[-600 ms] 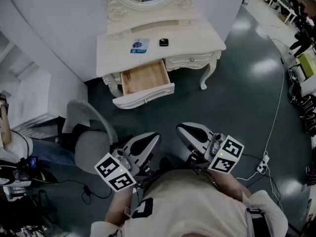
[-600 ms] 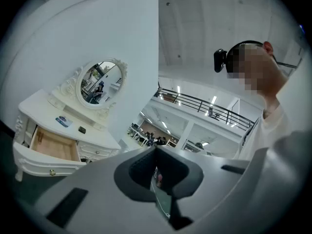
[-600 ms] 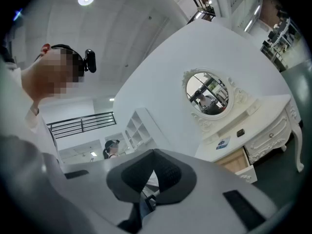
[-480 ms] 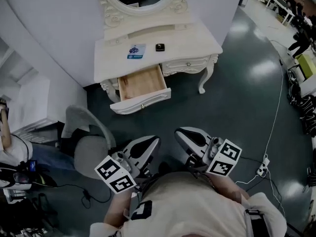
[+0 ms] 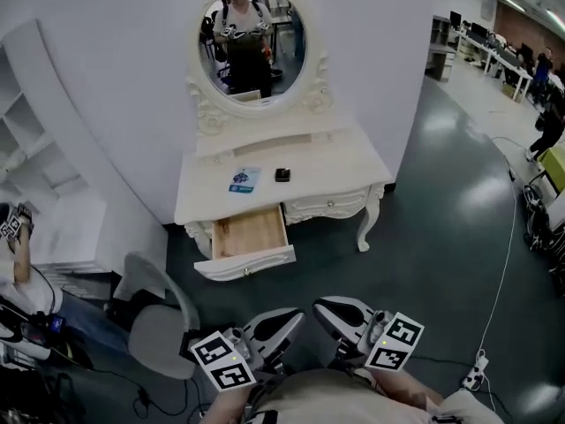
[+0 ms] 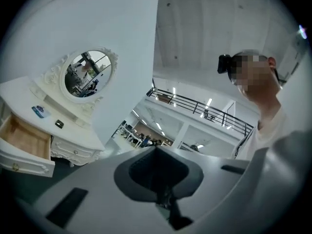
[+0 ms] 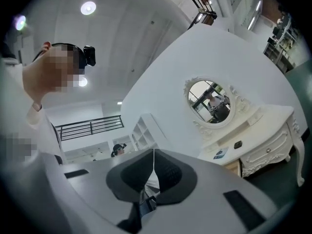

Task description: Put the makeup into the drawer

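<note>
Both claws sit at the bottom of the head view, side by side and close to the person's body. The left claw (image 5: 297, 314) is closed, its jaws meeting tip to tip with nothing between them in its own view. The right claw (image 5: 319, 306) is closed and empty as well. Neither touches anything, and both are well apart from the dresser.

The makeup, a small black case (image 5: 282, 175), lies on the white tabletop (image 5: 340, 170) near its middle, at 12 o'clock from the claws. Just beside it, at its 9 o'clock, lies a blue-and-white packet (image 5: 244, 180); the two are apart. An oval mirror (image 5: 252, 47) stands at the tabletop's far edge, against the wall.

The drawer (image 5: 245, 263) is pulled out from the tabletop's left half toward 6 o'clock. Its inside shows bare pale wood. The case sits at about 1 o'clock from the drawer's opening, the packet at about 12 o'clock. A second drawer front (image 5: 328, 207) at 3 o'clock from the open one is closed.

A stretch of dark floor (image 5: 441, 228) lies between the claws and the drawer front, and wide to 3 o'clock. At 9 o'clock from the claws stands a grey chair (image 5: 159, 329), near the left claw, with a seated person (image 5: 18, 268) beyond it at the frame's edge. A thin cable (image 5: 503, 263) runs down the floor at the far right.
</note>
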Available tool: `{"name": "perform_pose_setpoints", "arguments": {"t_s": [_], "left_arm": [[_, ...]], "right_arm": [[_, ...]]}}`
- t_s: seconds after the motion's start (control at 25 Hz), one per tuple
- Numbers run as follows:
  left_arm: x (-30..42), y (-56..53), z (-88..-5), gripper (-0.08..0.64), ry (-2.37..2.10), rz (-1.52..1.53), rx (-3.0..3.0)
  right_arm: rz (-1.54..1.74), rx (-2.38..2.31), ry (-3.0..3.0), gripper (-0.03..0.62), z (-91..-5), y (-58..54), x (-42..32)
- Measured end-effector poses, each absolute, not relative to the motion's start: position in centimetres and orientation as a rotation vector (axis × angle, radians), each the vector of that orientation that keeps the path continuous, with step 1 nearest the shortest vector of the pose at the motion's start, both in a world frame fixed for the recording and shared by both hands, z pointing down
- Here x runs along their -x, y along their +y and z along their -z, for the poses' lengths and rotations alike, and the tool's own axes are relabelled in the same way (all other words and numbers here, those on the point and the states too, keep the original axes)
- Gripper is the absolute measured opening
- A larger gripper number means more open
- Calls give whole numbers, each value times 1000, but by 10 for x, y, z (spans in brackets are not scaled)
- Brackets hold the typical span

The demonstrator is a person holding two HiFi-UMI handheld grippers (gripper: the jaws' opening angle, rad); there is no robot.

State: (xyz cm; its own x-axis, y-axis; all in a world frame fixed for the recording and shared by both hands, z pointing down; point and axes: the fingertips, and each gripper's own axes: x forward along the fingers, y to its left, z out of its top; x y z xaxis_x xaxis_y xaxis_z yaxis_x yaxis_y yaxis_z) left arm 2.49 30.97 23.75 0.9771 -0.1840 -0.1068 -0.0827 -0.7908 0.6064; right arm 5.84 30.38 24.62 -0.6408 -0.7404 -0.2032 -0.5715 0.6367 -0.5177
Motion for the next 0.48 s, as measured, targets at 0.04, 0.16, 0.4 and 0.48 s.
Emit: {"name": "perform_pose_setpoints", "arguments": {"t_s": [0.04,0.16,0.4,0.48], "left_arm": [[-33,313,-238,57,-201,191,-2505],[-54,321,-243,57,-238,152,-2527],[-68,311,-244,57,-379,117,-2598],[-68,302,-247,57,-430,59,-2653]], "right_arm": [[581,1028,2476,28,-246,304,-65],[597,1017,2518,28,-251,308,-81],[596,904,2588,28,-244,302,-96],[602,906,2597,28,-245,296,-101]]}}
